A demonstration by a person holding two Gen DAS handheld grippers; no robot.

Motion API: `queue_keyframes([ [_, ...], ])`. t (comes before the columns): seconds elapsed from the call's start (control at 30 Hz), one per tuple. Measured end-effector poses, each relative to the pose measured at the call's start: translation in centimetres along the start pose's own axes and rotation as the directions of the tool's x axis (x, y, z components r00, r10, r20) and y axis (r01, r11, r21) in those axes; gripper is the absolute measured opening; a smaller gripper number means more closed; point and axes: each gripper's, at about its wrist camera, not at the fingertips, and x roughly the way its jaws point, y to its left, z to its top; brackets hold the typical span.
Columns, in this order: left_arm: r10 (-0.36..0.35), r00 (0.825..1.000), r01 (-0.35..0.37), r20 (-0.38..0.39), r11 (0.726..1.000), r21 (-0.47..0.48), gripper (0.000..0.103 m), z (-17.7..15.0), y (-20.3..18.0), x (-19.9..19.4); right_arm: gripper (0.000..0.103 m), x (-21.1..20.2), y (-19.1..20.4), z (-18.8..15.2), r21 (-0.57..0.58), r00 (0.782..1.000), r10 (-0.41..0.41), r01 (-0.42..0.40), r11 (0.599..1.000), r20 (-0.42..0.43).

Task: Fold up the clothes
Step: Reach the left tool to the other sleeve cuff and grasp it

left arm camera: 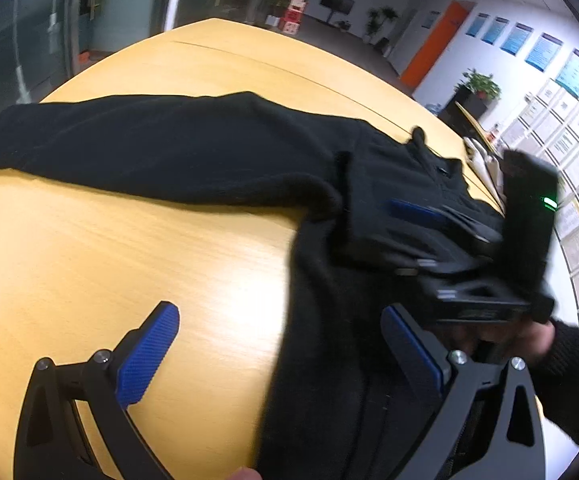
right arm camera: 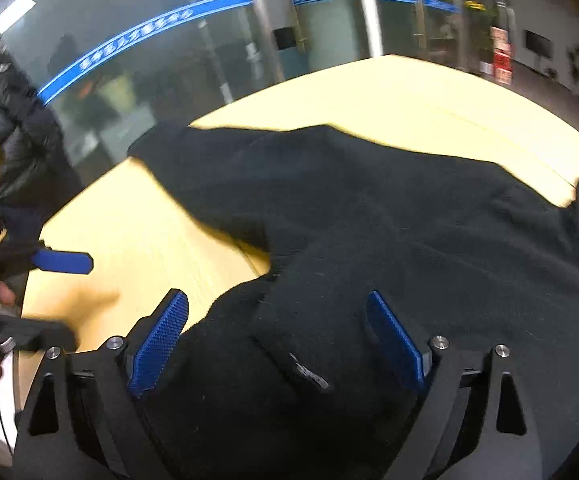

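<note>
A black fleece garment lies on the round wooden table, one sleeve stretched out to the left. My left gripper is open, its left pad over bare wood and its right pad over the garment's near edge. The right gripper's body and blue pad show at the right of this view, over the garment. In the right wrist view my right gripper is open just above the black garment, with cloth between its pads. The left gripper's blue pad shows at the far left.
The table edge curves close on the left. A person in a dark puffer jacket stands beyond it. Glass walls, potted plants and a wall of papers surround the table.
</note>
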Motion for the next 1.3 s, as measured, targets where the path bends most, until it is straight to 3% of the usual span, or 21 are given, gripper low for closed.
queue_keyframes([
  [0.1, -0.001, 1.0, 0.002, 0.027, 1.0, -0.018, 0.103, 0.6, 1.1, -0.6, 0.092, -1.6, -2.8, -1.5, 0.111, 1.0, -0.028, 0.027, 0.993, 0.008],
  [0.17, 0.003, 0.999, -0.002, 0.036, 1.0, -0.019, 0.103, 1.0, 1.6, -0.9, 0.092, -1.2, -4.0, -3.0, 0.153, 0.998, -0.039, 0.045, 0.987, -0.041],
  [0.27, 0.014, 0.999, -0.013, 0.046, 1.0, -0.027, 0.103, 1.5, 2.3, -1.2, 0.096, -0.4, -2.5, -4.0, 0.06, 0.994, -0.072, 0.077, 0.995, -0.085],
  [0.37, 0.032, 0.998, -0.031, 0.058, 0.999, -0.027, 0.103, 2.2, 2.8, -1.7, 0.096, -0.1, -1.1, -3.6, 0.019, 0.995, -0.044, 0.046, 0.999, -0.085],
  [0.47, 0.056, 0.997, -0.054, 0.051, 0.998, -0.046, 0.103, 3.2, 4.0, -1.2, 0.096, -0.9, -0.7, -3.1, 0.024, 0.997, -0.047, 0.048, 0.999, -0.06],
  [0.57, 0.071, 0.996, -0.062, 0.055, 0.987, -0.149, 0.103, 5.1, 7.6, -0.5, 0.096, -3.2, -1.2, -3.6, 0.105, 0.998, -0.055, 0.057, 0.993, -0.025],
  [0.67, 0.099, 0.993, -0.072, 0.066, 0.942, -0.327, 0.103, 7.0, 13.5, 0.4, 0.096, -5.5, -1.0, -4.7, 0.172, 0.997, -0.073, 0.076, 0.982, -0.025],
  [0.87, 0.211, 0.973, -0.113, 0.091, 0.784, -0.61, 0.103, 9.5, 25.9, 1.0, 0.096, -8.7, -0.1, -6.2, 0.223, 0.99, -0.129, 0.137, 0.965, -0.05],
  [0.97, 0.235, 0.967, -0.118, 0.102, 0.762, -0.637, 0.103, 10.7, 28.8, 1.1, 0.096, -9.2, 0.5, -6.5, 0.233, 0.988, -0.152, 0.157, 0.96, -0.038],
  [1.17, 0.263, 0.961, -0.16, 0.083, 0.779, -0.606, 0.1, 11.6, 29.4, 1.5, 0.096, -10.0, 2.0, -5.0, 0.243, 0.99, -0.138, 0.14, 0.96, -0.023],
  [1.2, 0.276, 0.957, -0.171, 0.086, 0.78, -0.602, 0.09, 11.6, 29.4, 1.4, 0.096, -10.0, 2.3, -4.8, 0.237, 0.991, -0.134, 0.135, 0.962, -0.023],
  [1.27, 0.294, 0.952, -0.182, 0.091, 0.777, -0.602, 0.057, 11.4, 29.6, 1.4, 0.096, -10.0, 2.9, -4.3, 0.226, 0.992, -0.124, 0.125, 0.966, -0.021],
  [1.3, 0.294, 0.951, -0.181, 0.091, 0.774, -0.607, 0.03, 11.3, 29.8, 1.4, 0.096, -9.9, 3.1, -4.2, 0.22, 0.993, -0.12, 0.122, 0.968, -0.021],
])
